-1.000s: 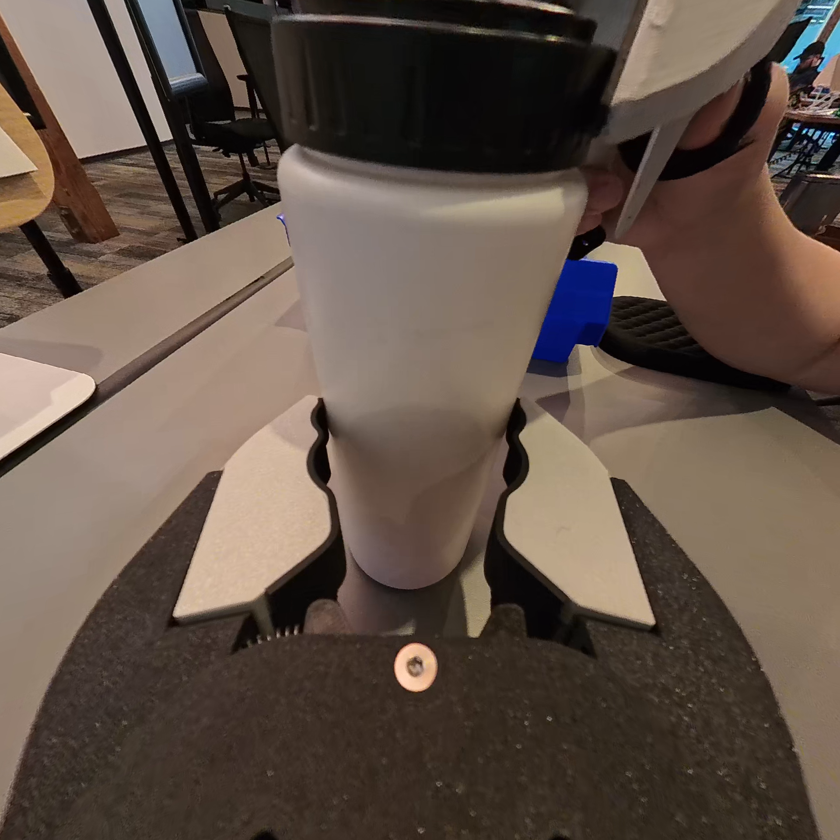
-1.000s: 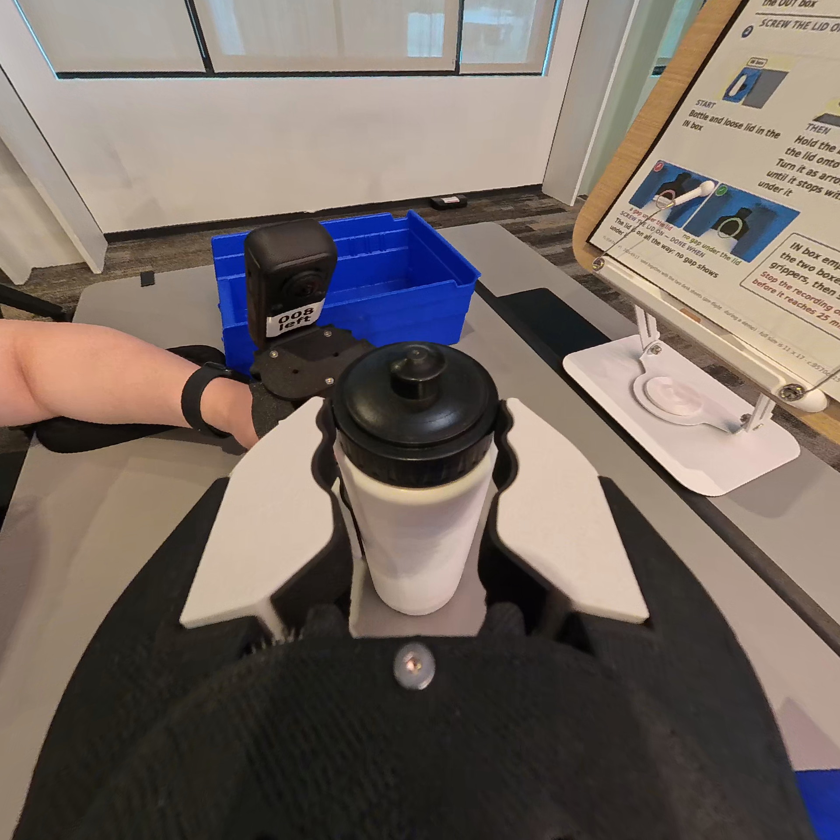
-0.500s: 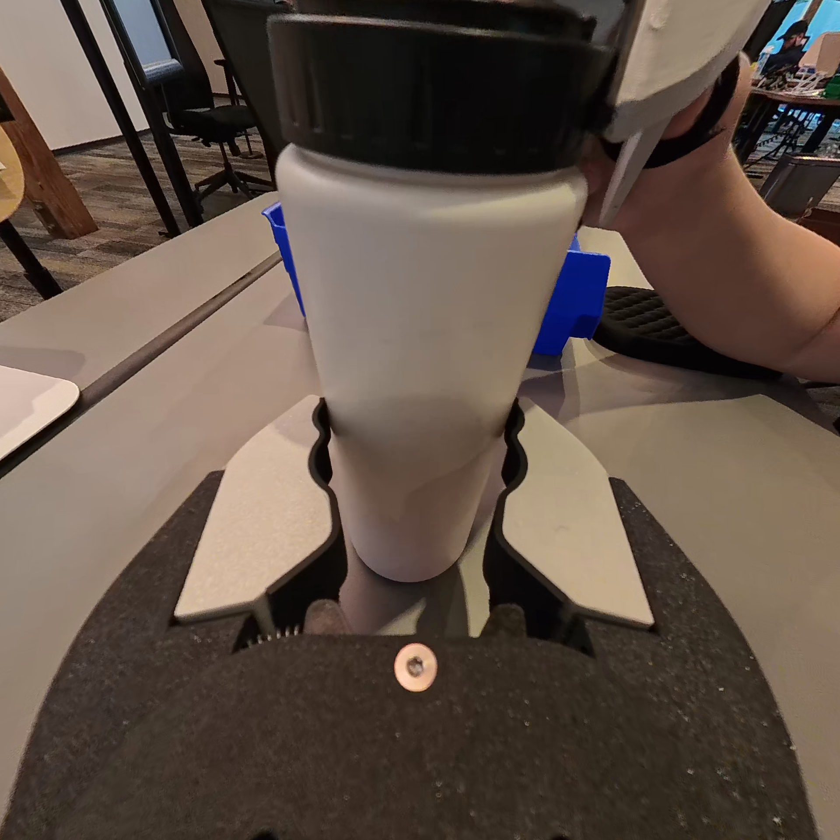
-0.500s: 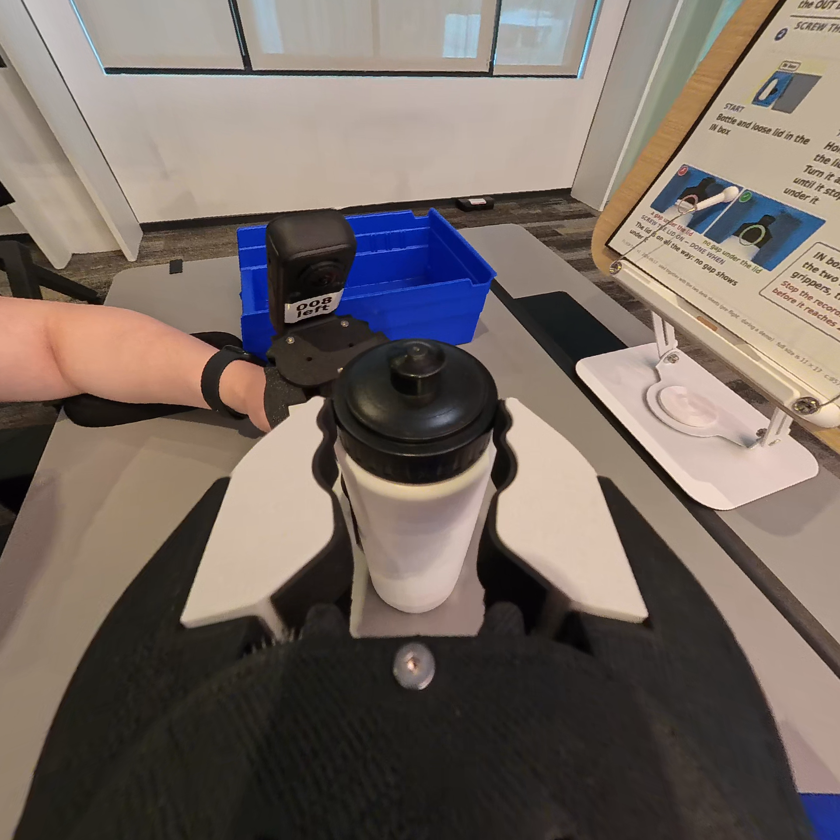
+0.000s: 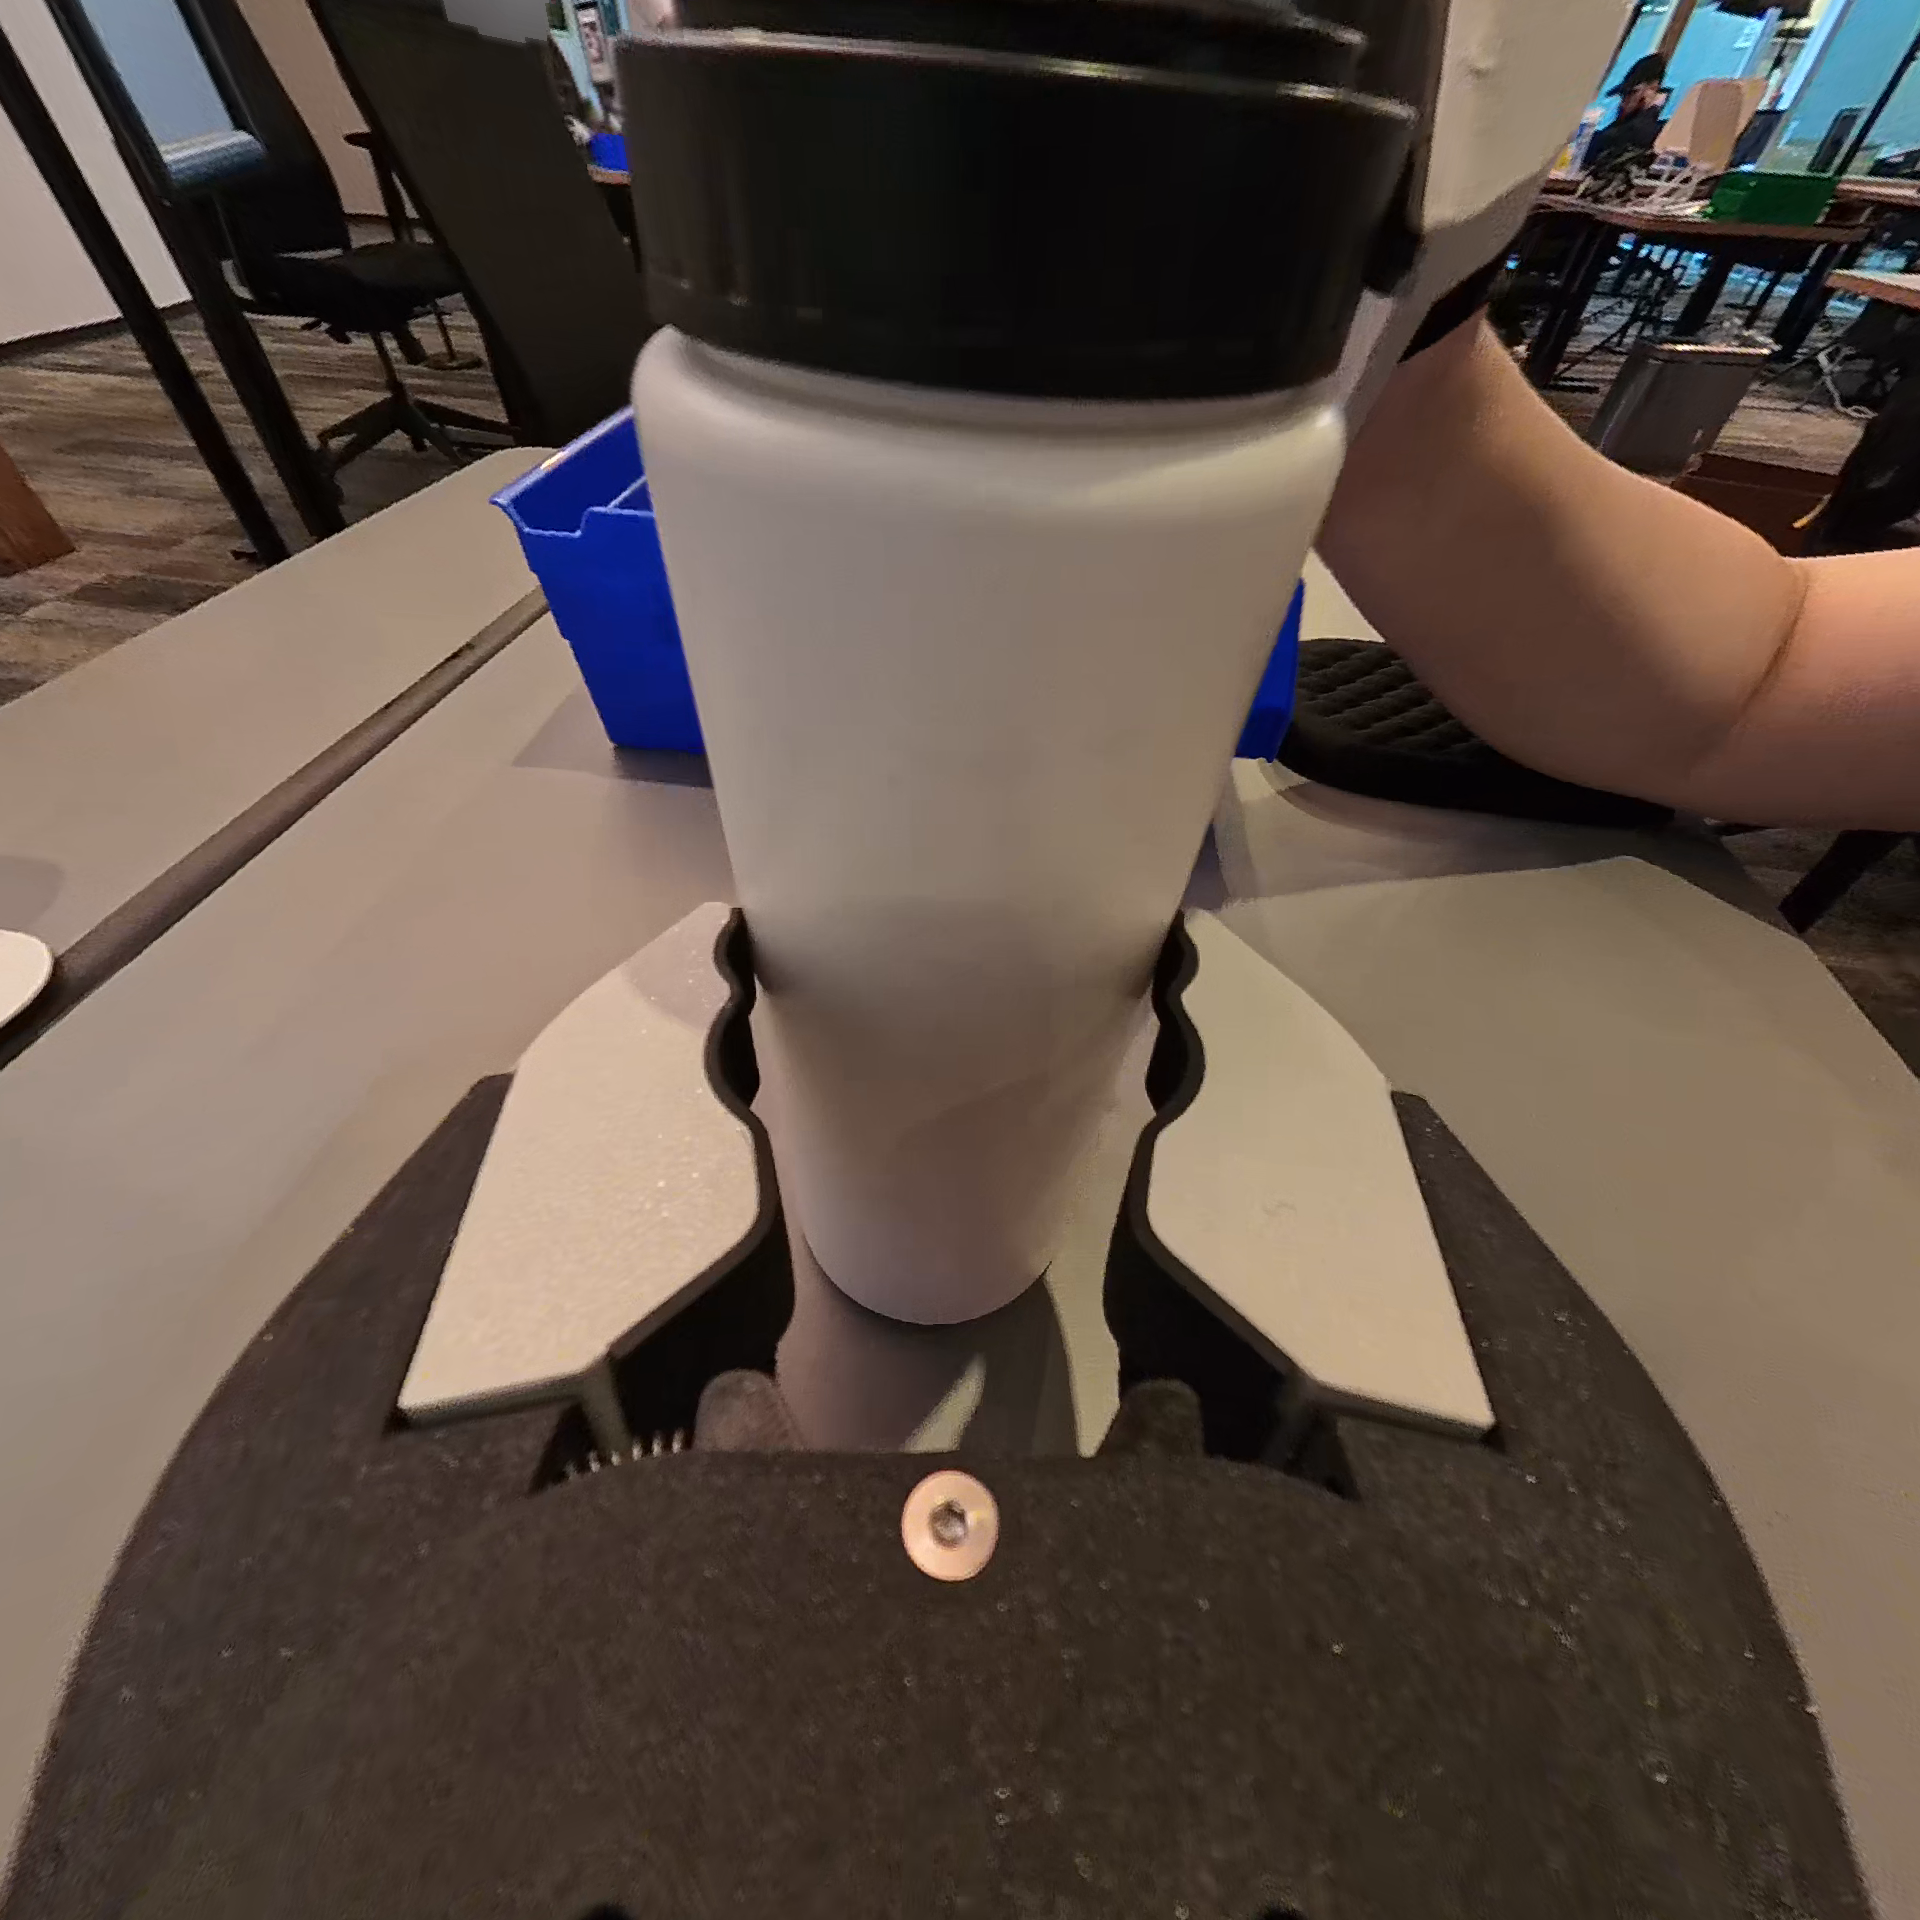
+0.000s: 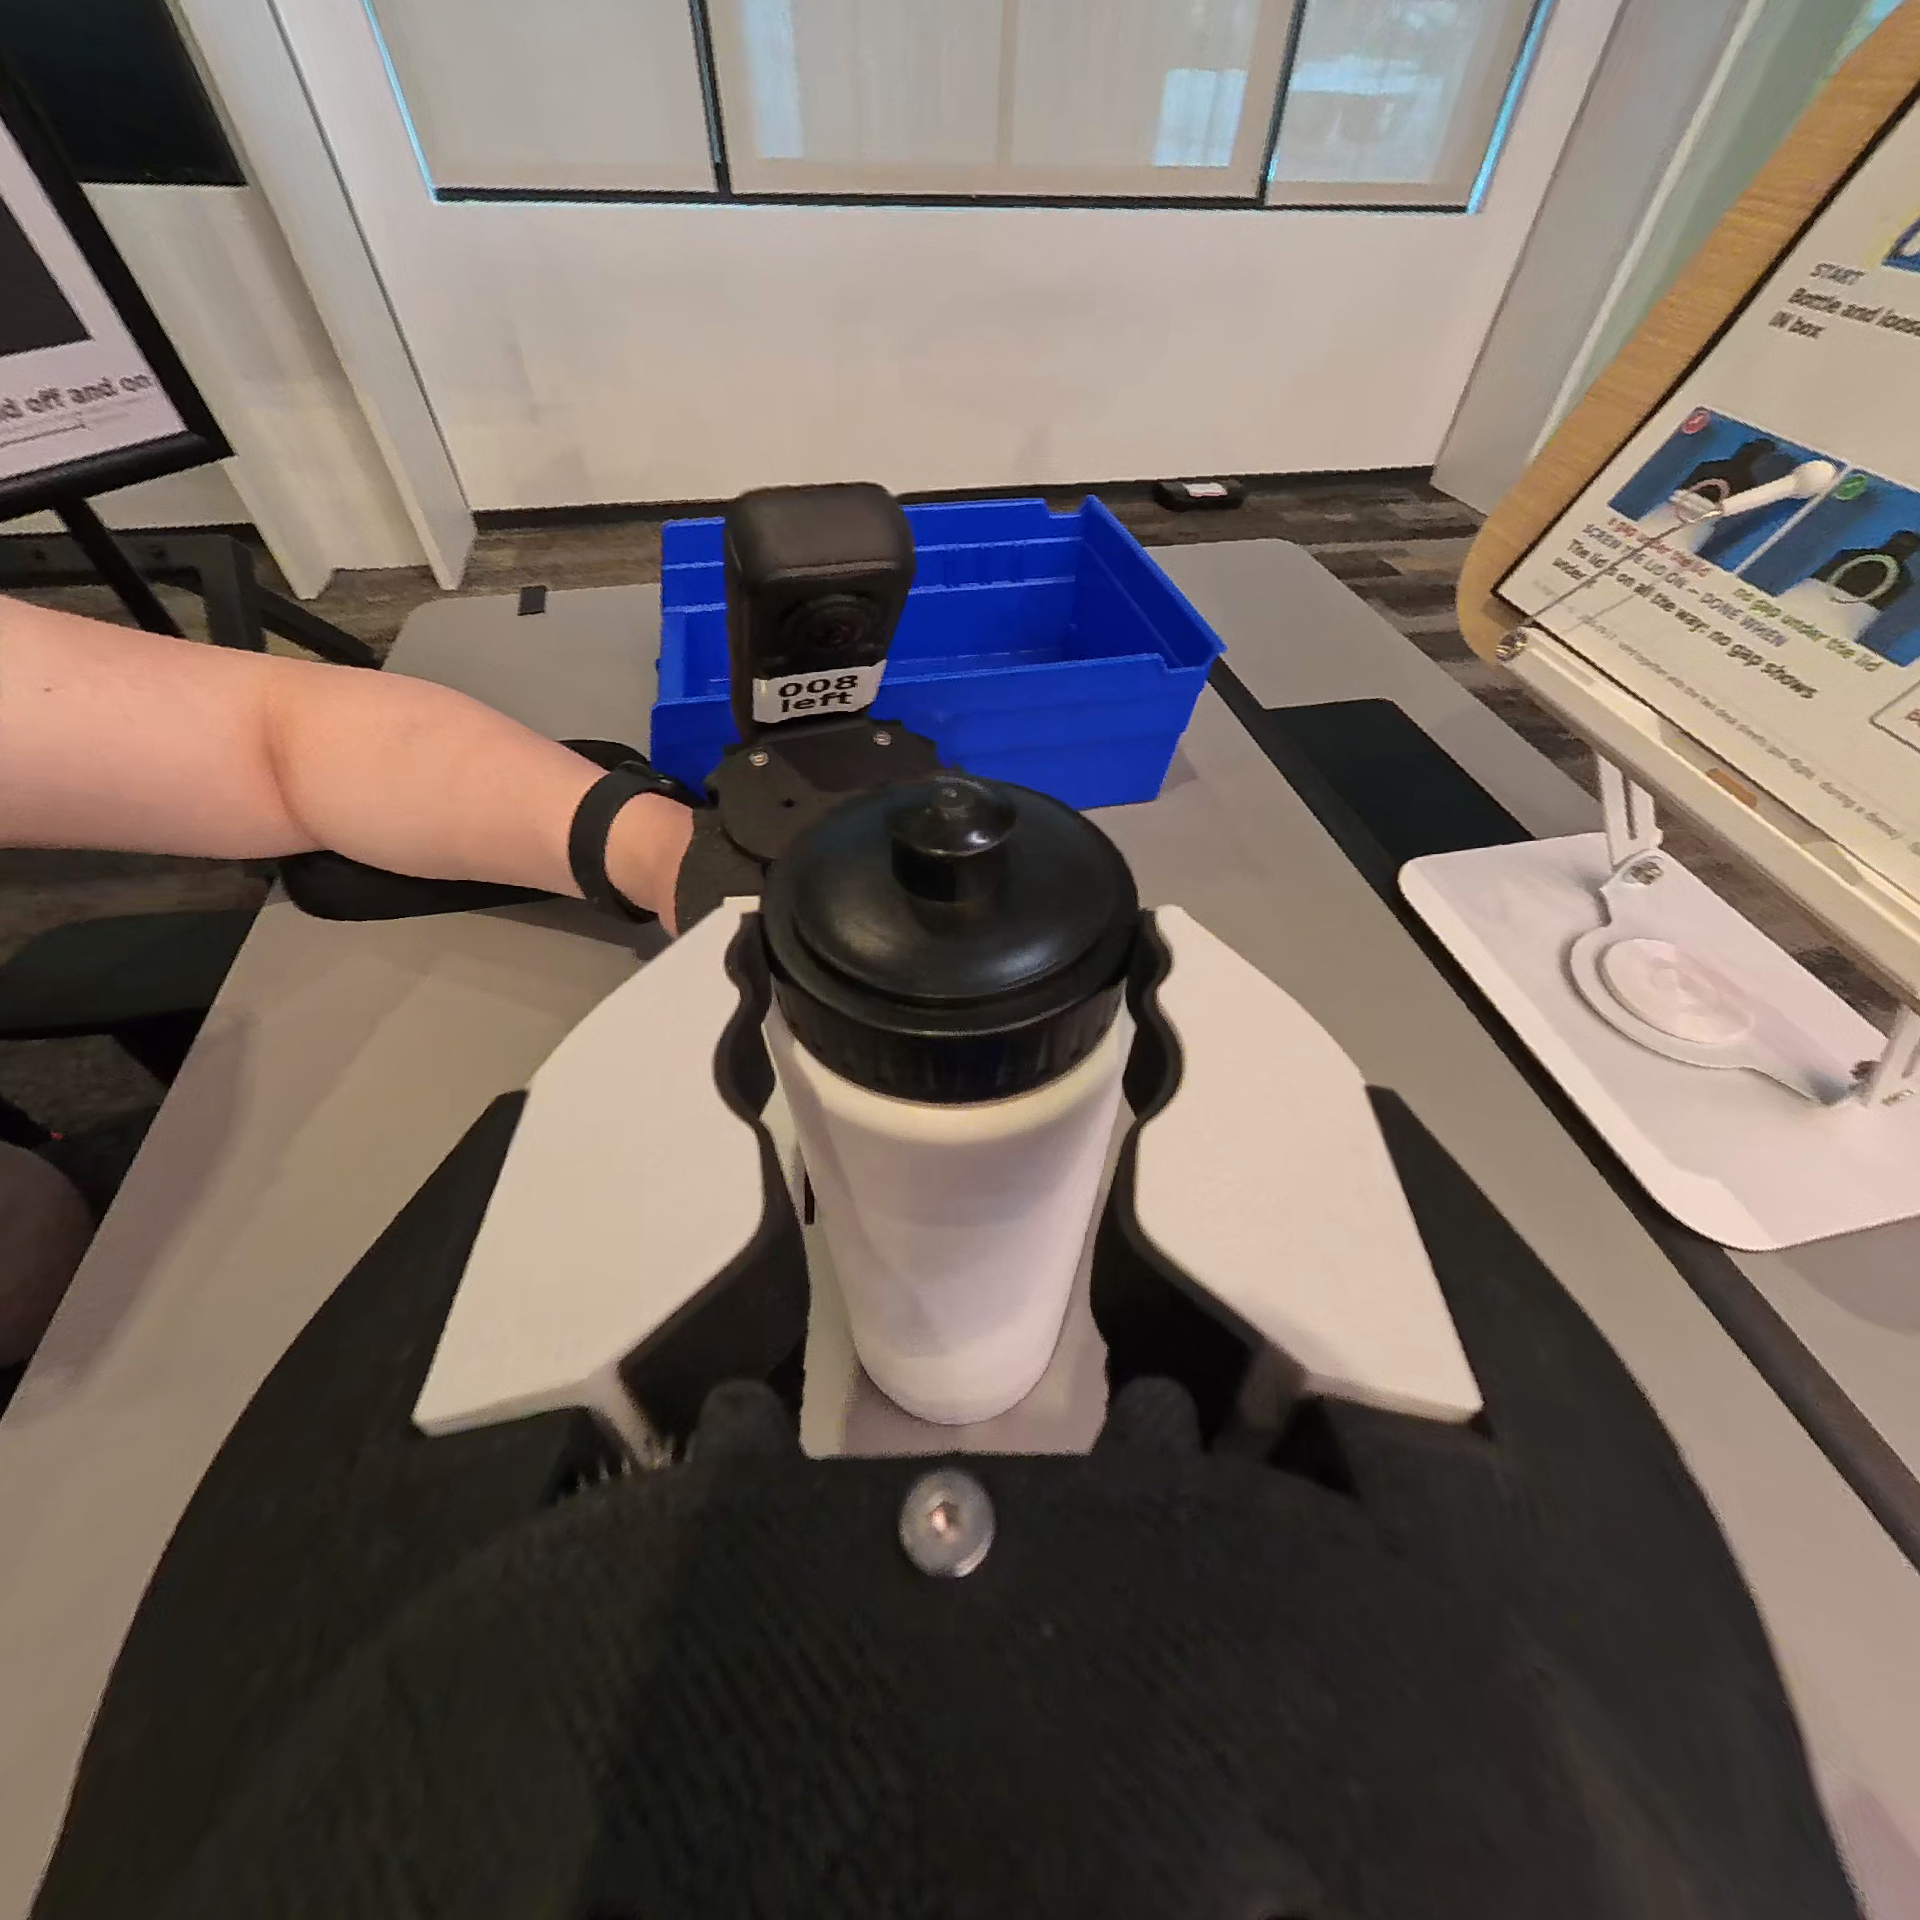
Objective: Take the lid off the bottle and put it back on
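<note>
Two tools (left (image 5: 951, 1049), right (image 6: 945, 997)), one bottle (image 5: 966, 748), one lid (image 6: 945, 935)

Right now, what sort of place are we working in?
Probably an office workspace set up for recording tasks: a rolling office chair on the floor, cluttered desks behind, and an instruction board on a stand beside the grey table.

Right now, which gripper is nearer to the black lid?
Right. The right gripper closes its fingers on the lid itself; the left gripper grips the white bottle lower down its body, below the lid.
</note>
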`<state>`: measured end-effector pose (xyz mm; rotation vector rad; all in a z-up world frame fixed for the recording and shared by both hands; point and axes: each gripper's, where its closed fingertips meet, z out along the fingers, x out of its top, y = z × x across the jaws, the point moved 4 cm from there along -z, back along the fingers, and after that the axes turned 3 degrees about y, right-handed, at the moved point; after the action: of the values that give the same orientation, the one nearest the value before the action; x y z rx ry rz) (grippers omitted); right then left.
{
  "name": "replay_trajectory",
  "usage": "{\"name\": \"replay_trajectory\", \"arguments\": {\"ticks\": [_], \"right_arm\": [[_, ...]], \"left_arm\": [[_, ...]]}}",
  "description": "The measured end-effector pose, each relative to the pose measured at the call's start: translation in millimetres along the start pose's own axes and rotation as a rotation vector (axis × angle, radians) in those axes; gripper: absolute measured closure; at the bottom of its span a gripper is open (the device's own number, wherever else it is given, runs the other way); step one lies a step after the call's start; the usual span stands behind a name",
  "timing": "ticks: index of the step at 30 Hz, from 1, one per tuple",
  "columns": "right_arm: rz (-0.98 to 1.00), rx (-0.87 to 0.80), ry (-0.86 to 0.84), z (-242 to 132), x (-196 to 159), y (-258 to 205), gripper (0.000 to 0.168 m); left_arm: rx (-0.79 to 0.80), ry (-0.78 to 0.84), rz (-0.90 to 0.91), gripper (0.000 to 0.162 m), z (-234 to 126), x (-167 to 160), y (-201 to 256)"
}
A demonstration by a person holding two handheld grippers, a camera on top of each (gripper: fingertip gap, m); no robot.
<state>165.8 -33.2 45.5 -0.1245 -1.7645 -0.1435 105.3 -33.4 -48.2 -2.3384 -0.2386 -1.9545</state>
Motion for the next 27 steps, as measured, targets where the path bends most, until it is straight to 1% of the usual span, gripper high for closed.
{"name": "replay_trajectory", "arguments": {"ticks": [5,8,10,17,19,23,25,27], "right_arm": [[-0.017,0.127,0.017,-7,-1,-8,0.099],[-0.033,0.223,0.04,-9,-1,-17,0.099],[-0.052,0.303,0.06,-11,-4,-25,0.099],[-0.081,0.617,0.119,-25,-2,-61,0.099],[-0.091,0.66,0.123,-26,-1,-67,0.099],[-0.046,0.655,0.125,-24,-1,-64,0.099],[-0.03,0.577,0.121,-21,1,-55,0.099],[-0.045,0.425,0.129,-18,7,-42,0.083]], "left_arm": [[-0.083,-0.001,0.023,0.087,3,0,10],[-0.164,-0.004,0.038,0.087,3,0,19],[-0.236,-0.007,0.049,0.087,3,-1,29],[-0.411,-0.035,0.124,0.086,7,-1,68],[-0.441,-0.039,0.14,0.086,8,-1,77],[-0.438,-0.041,0.128,0.086,8,-1,77],[-0.398,-0.039,0.103,0.086,9,0,71],[-0.306,-0.044,0.091,0.087,10,0,59]]}}
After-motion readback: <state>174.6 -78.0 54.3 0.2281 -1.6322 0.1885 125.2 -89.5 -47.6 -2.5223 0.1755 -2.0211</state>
